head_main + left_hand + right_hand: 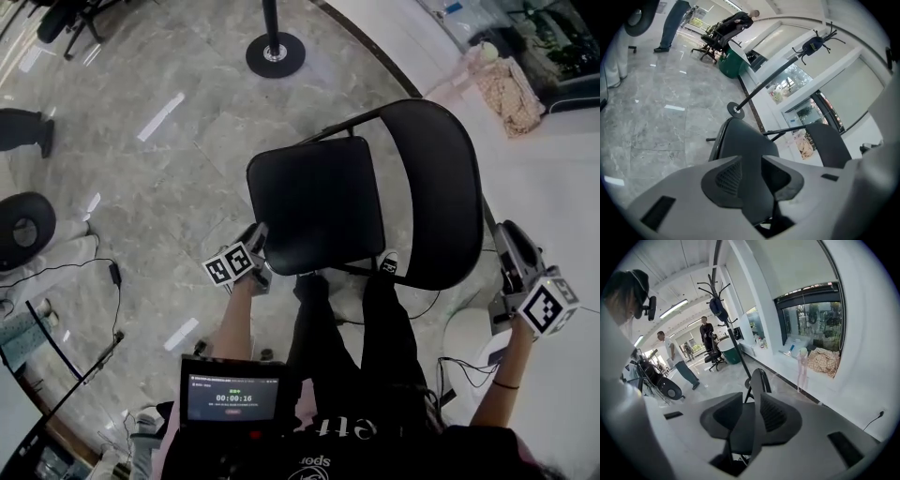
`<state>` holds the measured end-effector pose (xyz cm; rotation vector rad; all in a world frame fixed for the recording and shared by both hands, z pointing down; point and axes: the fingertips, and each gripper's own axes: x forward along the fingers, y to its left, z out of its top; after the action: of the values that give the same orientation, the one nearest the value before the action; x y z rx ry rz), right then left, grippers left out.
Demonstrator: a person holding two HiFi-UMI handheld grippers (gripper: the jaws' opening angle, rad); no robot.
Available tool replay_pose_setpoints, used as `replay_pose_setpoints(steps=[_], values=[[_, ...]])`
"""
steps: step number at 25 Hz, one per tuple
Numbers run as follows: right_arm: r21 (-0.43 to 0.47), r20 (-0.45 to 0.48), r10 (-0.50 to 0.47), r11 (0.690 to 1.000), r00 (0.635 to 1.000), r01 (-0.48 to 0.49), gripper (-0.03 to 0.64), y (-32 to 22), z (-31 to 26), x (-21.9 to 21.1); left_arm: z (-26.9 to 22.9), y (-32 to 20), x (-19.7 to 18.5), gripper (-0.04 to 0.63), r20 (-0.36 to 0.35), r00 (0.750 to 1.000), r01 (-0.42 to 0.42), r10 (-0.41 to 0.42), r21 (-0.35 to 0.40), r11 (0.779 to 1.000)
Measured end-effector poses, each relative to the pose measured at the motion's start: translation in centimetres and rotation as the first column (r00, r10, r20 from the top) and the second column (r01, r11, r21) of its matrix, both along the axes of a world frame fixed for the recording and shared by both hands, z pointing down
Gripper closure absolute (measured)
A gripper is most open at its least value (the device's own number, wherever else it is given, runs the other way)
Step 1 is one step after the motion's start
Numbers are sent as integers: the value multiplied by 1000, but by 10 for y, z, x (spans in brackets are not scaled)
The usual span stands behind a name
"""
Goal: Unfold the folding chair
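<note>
A black folding chair stands on the grey marble floor, its seat (319, 202) level and its curved backrest (436, 187) to the right of it. My left gripper (258, 239) is at the seat's near left corner. In the left gripper view the seat (745, 140) runs in between the jaws of the left gripper (757, 180), and both pads press on it. My right gripper (503, 236) is at the backrest's right edge. Seen edge-on in the right gripper view, the backrest (758, 385) fills the gap of the right gripper (749, 417), which is shut on it.
A black stanchion base (275, 53) stands beyond the chair. Cables (103, 272) trail over the floor at left, near a round black device (23, 230). My legs (375, 328) are right behind the chair. A cloth bundle (511, 94) lies by the window. A coat rack (719, 305) and people stand farther off.
</note>
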<state>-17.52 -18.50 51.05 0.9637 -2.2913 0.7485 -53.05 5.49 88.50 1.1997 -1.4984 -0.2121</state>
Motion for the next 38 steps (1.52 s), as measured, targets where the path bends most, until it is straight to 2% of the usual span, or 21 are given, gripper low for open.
replay_pose_setpoints(steps=[3, 7, 12, 16, 22, 26, 30, 32, 35, 38], values=[[-7, 27, 6, 1000, 1000, -6, 569, 10, -14, -13, -35, -13, 5, 520, -2, 999, 44, -43, 37, 998], [-54, 78, -18, 998, 997, 22, 583, 36, -23, -30, -86, -24, 13, 573, -5, 998, 65, -65, 95, 993], [-88, 92, -68, 993, 993, 76, 594, 78, -28, -46, -149, -23, 32, 591, 2, 1000, -8, 8, 175, 985], [-123, 127, -99, 986, 987, 114, 598, 109, -32, -56, -194, -17, 49, 591, 52, 998, -57, 46, 231, 971], [-167, 175, -191, 961, 966, 220, 600, 150, -29, -70, -249, -12, 94, 591, 78, 992, -116, 97, 288, 950], [-180, 195, -275, 934, 942, 309, 600, 166, -26, -65, -275, -12, 136, 591, 85, 992, -114, 93, 303, 946], [-174, 239, -378, 890, 894, 422, 600, 176, -33, -36, -313, -25, 189, 591, 92, 994, -84, 51, 402, 912], [-161, 235, -418, 874, 878, 459, 600, 182, -36, -19, -332, -28, 214, 591, 122, 991, -107, 61, 425, 899], [-157, 221, -466, 850, 857, 503, 600, 189, -34, 7, -346, -27, 253, 591, 173, 981, -149, 84, 408, 901], [-172, 235, -515, 813, 824, 557, 600, 196, -32, 25, -355, -22, 283, 592, 199, 978, -138, 62, 397, 907]])
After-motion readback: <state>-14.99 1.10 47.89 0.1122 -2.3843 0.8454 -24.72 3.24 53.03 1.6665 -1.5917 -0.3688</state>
